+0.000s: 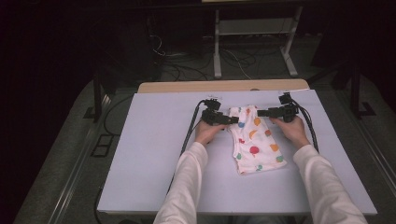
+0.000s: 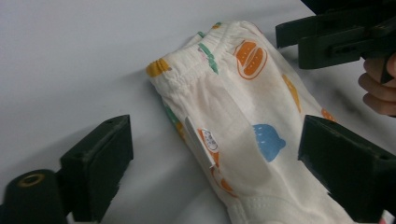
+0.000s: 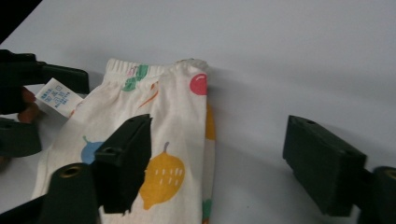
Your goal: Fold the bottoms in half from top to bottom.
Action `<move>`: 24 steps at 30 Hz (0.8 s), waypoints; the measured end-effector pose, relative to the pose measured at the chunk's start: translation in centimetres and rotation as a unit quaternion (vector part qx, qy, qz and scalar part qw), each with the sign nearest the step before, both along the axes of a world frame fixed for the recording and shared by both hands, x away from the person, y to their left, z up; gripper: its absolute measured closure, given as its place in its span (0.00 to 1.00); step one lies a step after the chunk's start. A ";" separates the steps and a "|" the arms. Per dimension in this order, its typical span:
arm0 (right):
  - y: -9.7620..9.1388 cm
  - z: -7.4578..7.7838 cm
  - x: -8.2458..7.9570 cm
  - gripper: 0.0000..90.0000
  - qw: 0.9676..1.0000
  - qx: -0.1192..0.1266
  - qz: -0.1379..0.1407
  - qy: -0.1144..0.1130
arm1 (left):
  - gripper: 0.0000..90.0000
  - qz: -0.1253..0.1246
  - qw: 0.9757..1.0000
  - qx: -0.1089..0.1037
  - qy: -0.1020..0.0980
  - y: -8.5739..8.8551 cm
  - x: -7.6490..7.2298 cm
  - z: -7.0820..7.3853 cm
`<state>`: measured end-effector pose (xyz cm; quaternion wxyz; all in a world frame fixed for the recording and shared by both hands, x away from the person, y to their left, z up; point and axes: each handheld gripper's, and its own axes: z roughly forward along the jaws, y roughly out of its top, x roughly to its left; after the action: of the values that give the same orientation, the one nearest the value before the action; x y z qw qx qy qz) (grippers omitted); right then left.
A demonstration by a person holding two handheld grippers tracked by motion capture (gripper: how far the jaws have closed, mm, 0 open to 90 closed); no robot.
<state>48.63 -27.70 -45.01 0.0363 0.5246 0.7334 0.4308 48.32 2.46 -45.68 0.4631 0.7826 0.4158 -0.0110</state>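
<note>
A folded white garment point(image 1: 254, 140) printed with coloured fruit shapes lay on the pale sheet covering the table point(image 1: 154, 154), right of centre, its elastic waistband end pointing away from the person. The left gripper point(image 1: 229, 120) was held at the garment's far left corner and the right gripper point(image 1: 261, 112) at its far right corner, both pointing inward toward each other across the waistband.

In the left gripper view, the left gripper point(image 2: 212, 154) stood with jaws wide apart, one jaw over bare table and the other low at the right above the cloth; the garment point(image 2: 243, 130) lay between them, and neither pad pressed on it. In the right gripper view, the right gripper point(image 3: 219, 158) likewise stood with jaws apart, straddling the garment's folded edge point(image 3: 208, 135), one jaw over the printed cloth, the other over the table; no pinch was seen. A white care label point(image 3: 57, 98) stuck out from the waistband near the other gripper
</note>
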 end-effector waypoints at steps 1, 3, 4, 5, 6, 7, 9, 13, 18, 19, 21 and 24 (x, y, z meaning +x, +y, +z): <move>0.1 0.0 0.0 0.33 1.000 0.002 0.001 0.000 | 0.16 0.001 1.000 0.000 0.002 -0.1 0.0 -0.1; 0.1 0.0 0.0 0.38 1.000 0.004 0.000 -0.003 | 0.17 0.000 1.000 -0.003 0.010 -0.2 0.2 -0.3; 0.2 0.0 0.1 0.41 1.000 0.007 0.002 -0.003 | 0.18 0.005 1.000 -0.009 0.009 -0.2 0.2 -0.3; 0.2 -0.1 0.2 0.45 1.000 0.010 0.005 0.000 | 0.22 0.006 1.000 -0.011 0.011 -0.2 0.3 -0.4; 0.3 -0.1 0.3 0.45 1.000 0.010 0.006 0.002 | 0.23 0.008 1.000 -0.016 0.013 -0.2 0.3 -0.4; 0.4 -0.1 0.3 0.47 1.000 0.009 0.006 0.005 | 0.25 0.008 1.000 -0.017 0.014 -0.2 0.4 -0.5; 0.5 -0.2 0.5 0.51 1.000 0.006 0.008 0.011 | 0.29 0.010 1.000 -0.019 0.015 -0.2 0.5 -0.5; 0.6 -0.2 0.7 0.56 1.000 0.003 0.009 0.020 | 0.37 0.008 1.000 -0.019 0.019 -0.3 0.7 -0.5; 0.6 -0.5 0.9 0.60 0.999 -0.001 0.007 0.034 | 0.46 0.009 1.000 -0.019 0.022 -0.5 0.8 -0.6; 0.6 -0.6 0.9 0.61 0.999 -0.001 0.006 0.036 | 0.48 0.009 1.000 -0.019 0.022 -0.4 0.8 -0.6; 0.6 -0.7 0.9 0.62 0.999 0.005 0.008 0.039 | 0.51 0.009 1.000 -0.017 0.021 -0.4 0.8 -0.6; 0.8 -0.6 0.9 0.64 0.999 0.003 0.013 0.041 | 0.56 0.011 1.000 -0.016 0.023 -0.3 0.9 -0.7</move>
<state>49.55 -26.93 -45.59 -0.0010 0.5325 0.7399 0.4111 49.19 2.15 -46.34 0.4662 0.7699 0.4348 -0.0302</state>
